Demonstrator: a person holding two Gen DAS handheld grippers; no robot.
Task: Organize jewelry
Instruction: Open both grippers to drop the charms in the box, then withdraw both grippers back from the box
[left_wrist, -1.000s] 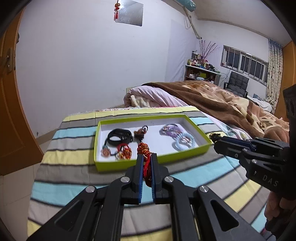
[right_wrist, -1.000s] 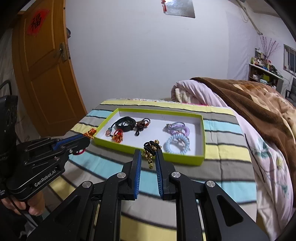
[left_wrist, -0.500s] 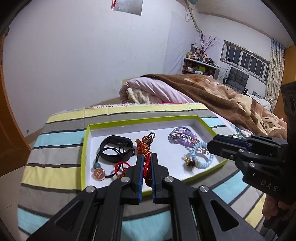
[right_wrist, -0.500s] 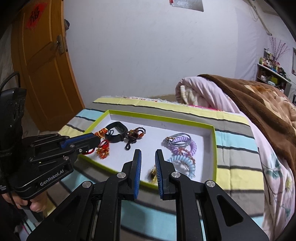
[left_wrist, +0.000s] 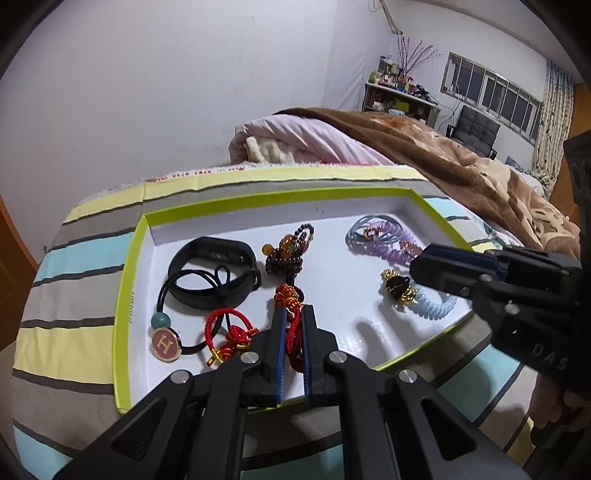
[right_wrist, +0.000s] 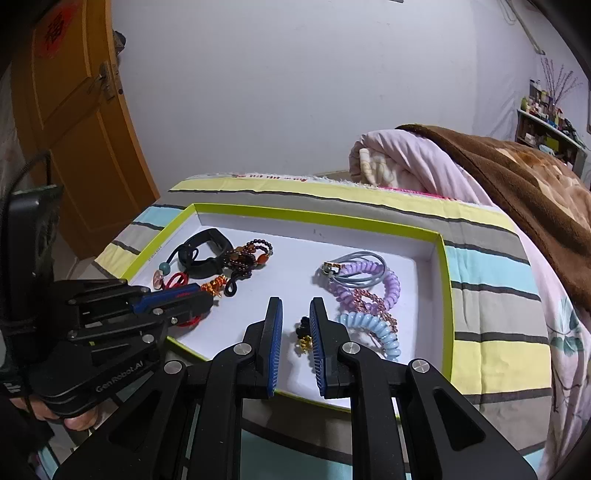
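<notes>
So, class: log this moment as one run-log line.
left claw: shut on red cord over tray | right claw: open, black-gold tie released on tray floor

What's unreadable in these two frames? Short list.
- Left wrist view: the lower end of the red and gold cord piece is hidden between the left hand-held gripper fingers.
- Right wrist view: the black and gold piece is partly hidden by the open right hand-held gripper; contact unclear.
- Both views: near rim of the green-edged tray is covered by gripper bodies.
</notes>
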